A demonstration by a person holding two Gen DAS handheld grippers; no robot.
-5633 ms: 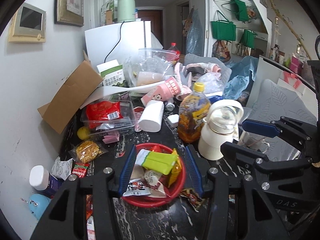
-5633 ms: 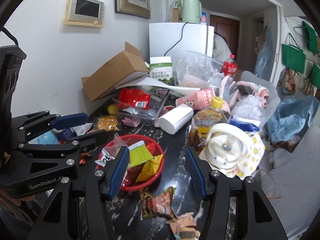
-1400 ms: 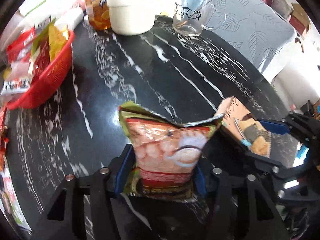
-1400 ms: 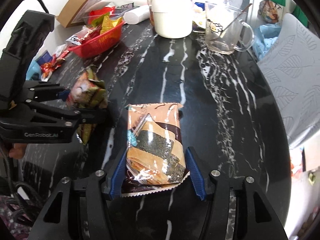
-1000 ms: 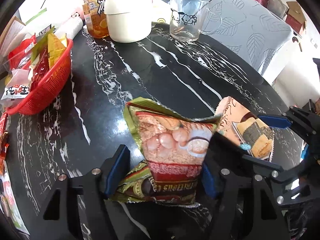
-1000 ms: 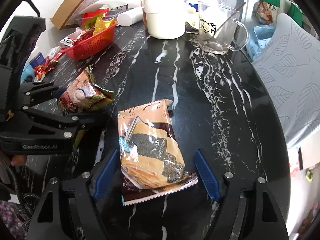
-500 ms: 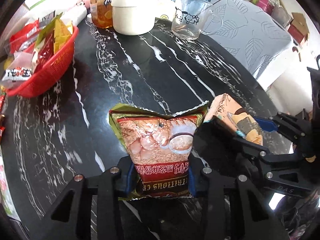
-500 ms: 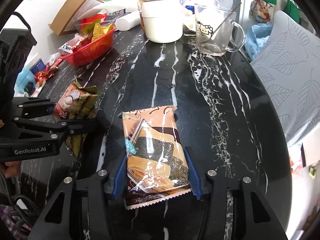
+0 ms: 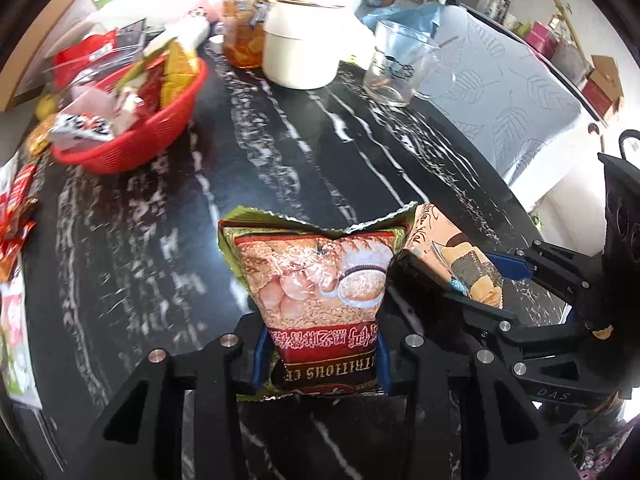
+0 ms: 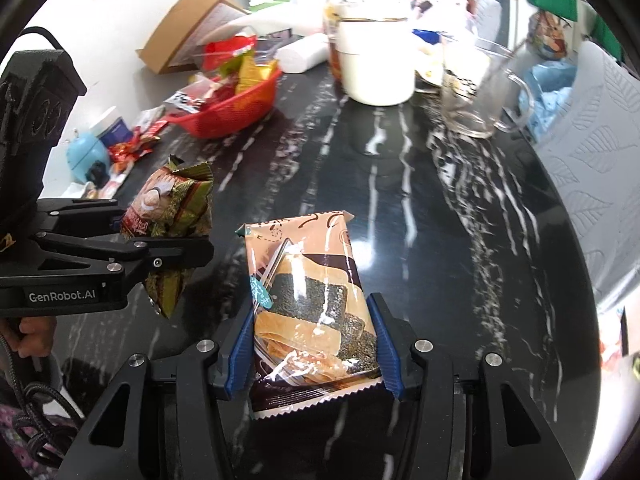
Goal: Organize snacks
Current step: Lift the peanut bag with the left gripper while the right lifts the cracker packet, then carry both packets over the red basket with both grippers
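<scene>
Snacks are held one in each gripper above the black marble desk (image 10: 460, 240). The left gripper (image 9: 318, 354) is clamped on a green and red cereal bag (image 9: 316, 280); its blue pads press the lower part of the bag from both sides, and the bag stands upright with its torn top edge up. In the right wrist view the same bag (image 10: 172, 216) shows at 9 o'clock, pinched in the left gripper (image 10: 176, 248).

The right gripper (image 10: 312, 354) is clamped on a brown seaweed cracker pack (image 10: 308, 296), which points away from the camera toward 12 o'clock. In the left wrist view this pack (image 9: 452, 256) sits just beside the cereal bag, at 3 o'clock from it, inside the right gripper (image 9: 472, 276).

A red basket (image 9: 140, 136) full of small snack packs stands at 10 o'clock on the desk. A white pot (image 9: 300, 40) stands at 12 o'clock, an orange bottle (image 9: 244, 28) just beside it on its left, and a glass mug (image 9: 404, 64) at 1 o'clock. More loose packets (image 10: 132, 148) lie at the desk edge, beside the basket.
</scene>
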